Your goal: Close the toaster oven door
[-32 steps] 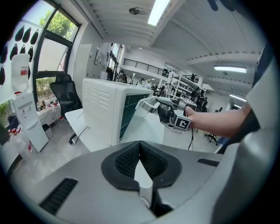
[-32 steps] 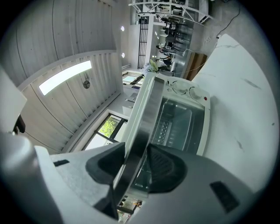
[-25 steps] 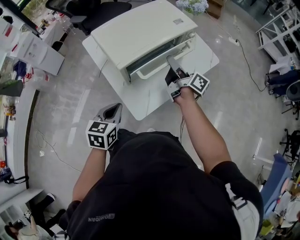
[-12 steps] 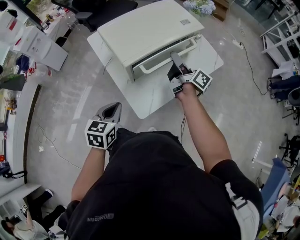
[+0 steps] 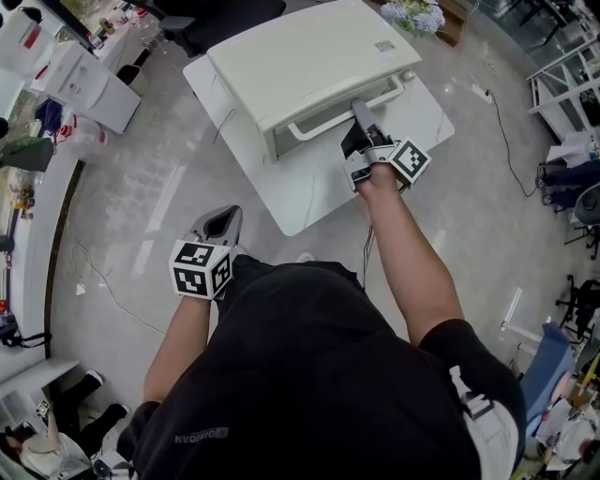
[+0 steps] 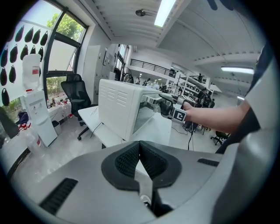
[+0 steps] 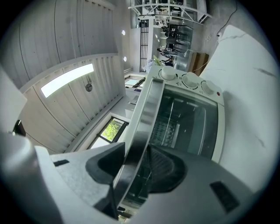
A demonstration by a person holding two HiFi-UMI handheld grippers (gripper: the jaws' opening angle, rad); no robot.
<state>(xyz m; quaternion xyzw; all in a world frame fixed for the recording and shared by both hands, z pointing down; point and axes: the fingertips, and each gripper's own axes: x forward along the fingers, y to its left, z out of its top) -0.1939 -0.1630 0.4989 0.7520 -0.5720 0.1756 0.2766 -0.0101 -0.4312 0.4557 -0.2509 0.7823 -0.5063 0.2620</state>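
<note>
A white toaster oven stands on a white table. Its glass door is almost upright against the oven front. The metal bar handle runs along the door's top edge. My right gripper is shut on that handle, which passes between its dark pads. Three knobs sit beside the door. My left gripper hangs low by the person's body, away from the table, its pads shut together on nothing. From the left gripper view the oven shows side-on.
A water dispenser stands at the left and an office chair behind the table. A cable trails over the floor at the right. Flowers sit beyond the oven. Metal racks line the far right.
My right gripper has pushed forward and up with the handle. The door has swung from half open to nearly shut against the oven. The left gripper has stayed put.
</note>
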